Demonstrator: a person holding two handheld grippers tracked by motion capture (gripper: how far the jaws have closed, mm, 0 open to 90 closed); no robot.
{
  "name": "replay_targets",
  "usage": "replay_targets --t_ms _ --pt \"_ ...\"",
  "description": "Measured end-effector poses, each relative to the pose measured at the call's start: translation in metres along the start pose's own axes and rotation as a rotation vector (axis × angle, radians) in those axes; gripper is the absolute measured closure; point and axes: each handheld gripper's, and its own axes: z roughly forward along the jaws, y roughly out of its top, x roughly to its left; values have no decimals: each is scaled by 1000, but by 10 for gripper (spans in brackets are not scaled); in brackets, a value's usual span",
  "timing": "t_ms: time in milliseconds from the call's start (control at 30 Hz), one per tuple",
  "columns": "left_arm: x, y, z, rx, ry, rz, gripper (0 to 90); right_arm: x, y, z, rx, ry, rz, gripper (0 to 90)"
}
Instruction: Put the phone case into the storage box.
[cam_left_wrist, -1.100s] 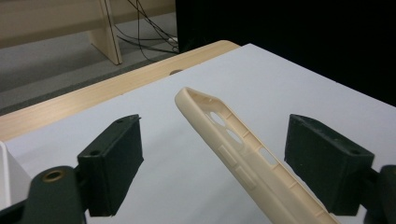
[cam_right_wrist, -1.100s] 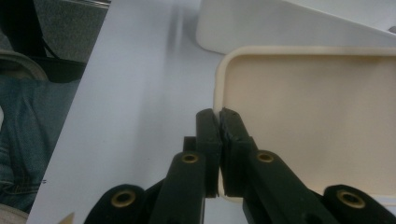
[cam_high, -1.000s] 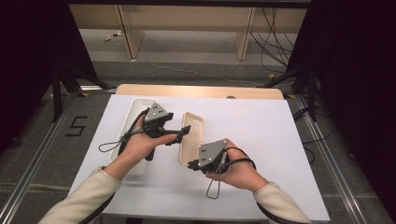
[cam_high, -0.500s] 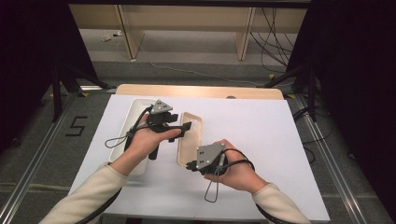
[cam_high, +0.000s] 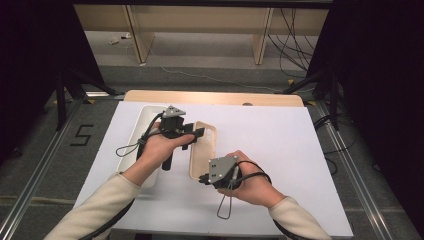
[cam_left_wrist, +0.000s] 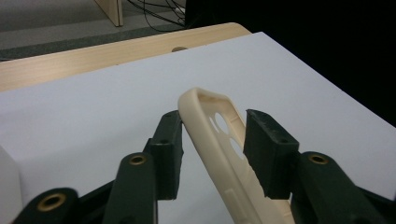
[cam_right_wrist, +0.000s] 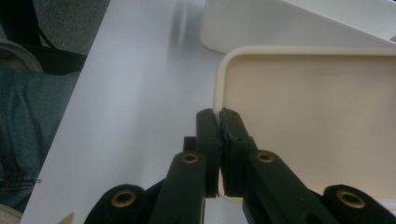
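Note:
A cream phone case (cam_high: 203, 150) lies hollow side up on the white table sheet, its camera cut-outs (cam_left_wrist: 219, 125) at the far end. My right gripper (cam_high: 202, 179) is shut on the rim of its near end (cam_right_wrist: 218, 106), the two jaws pinched together over the thin wall. My left gripper (cam_high: 197, 134) reaches in from the left at the far end. Its jaws have just been closing and straddle the case wall (cam_left_wrist: 205, 135). The left pad (cam_left_wrist: 169, 149) is at the outer side, while the right pad (cam_left_wrist: 266, 154) still stands off the inside.
A white rectangular tray (cam_high: 136, 131) sits just left of the case, under my left hand; its wall (cam_right_wrist: 289, 23) lies right beyond the case. The white sheet (cam_high: 280, 140) stretches free to the right. A wooden table edge (cam_high: 215, 97) runs along the back.
The left gripper's jaws have narrowed around the far end of the case, and that hand has shifted slightly. The right hand and its grip have kept still.

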Motion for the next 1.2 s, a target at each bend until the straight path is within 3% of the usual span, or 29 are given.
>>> replay_targets --t_ms 367,1200 --pt "1 3 -1 -4 7 -54 700 1 1 3 21 5 -26 885" --pt "0 5 -6 -18 -63 -146 803 2 -3 13 82 -24 -37 885"
